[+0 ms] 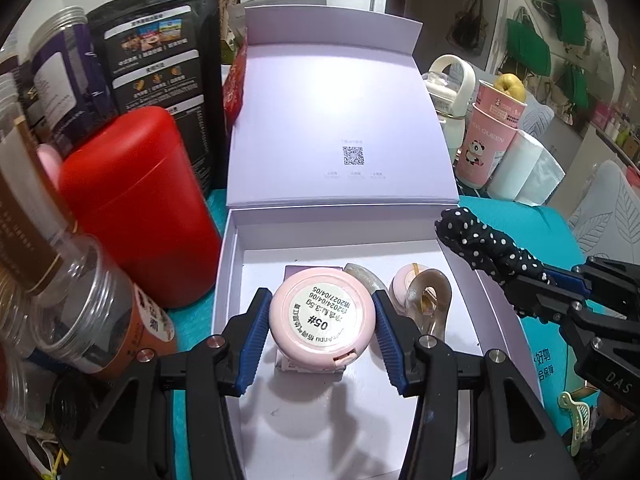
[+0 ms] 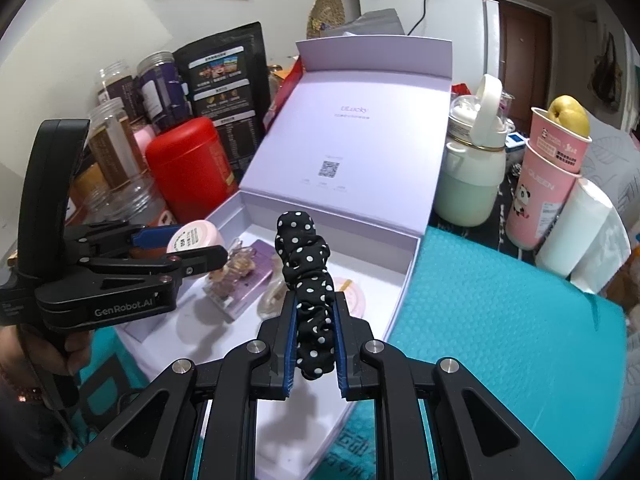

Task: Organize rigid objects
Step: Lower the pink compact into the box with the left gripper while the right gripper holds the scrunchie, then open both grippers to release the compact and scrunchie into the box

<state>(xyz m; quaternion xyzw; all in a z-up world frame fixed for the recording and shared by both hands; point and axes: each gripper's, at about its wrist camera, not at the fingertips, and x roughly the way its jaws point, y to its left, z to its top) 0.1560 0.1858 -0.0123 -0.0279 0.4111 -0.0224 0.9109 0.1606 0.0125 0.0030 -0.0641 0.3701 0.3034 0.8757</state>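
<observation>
My left gripper [image 1: 320, 294] is shut on a round pink compact [image 1: 322, 320] with its white label facing up, held just above the floor of an open white box [image 1: 230, 264]. Under and beside the compact lie a purple packet [image 1: 296, 272], a small pink round case [image 1: 402, 286] and a translucent hair claw [image 1: 430, 300]. My right gripper [image 2: 315, 300] is shut on a black polka-dot scrunchie [image 2: 304, 256], which sticks up above the box's right side. The left gripper [image 2: 200, 246] with the compact [image 2: 195, 240] also shows in the right wrist view.
The box lid [image 1: 340, 120] stands open at the back. Left of the box are a red canister [image 1: 140, 208], a black pouch [image 1: 160, 60] and clear jars [image 1: 80, 312]. To the right are pink cups [image 1: 488, 136], paper rolls [image 1: 528, 172], a pale bottle [image 2: 472, 176] and a teal mat [image 2: 500, 312].
</observation>
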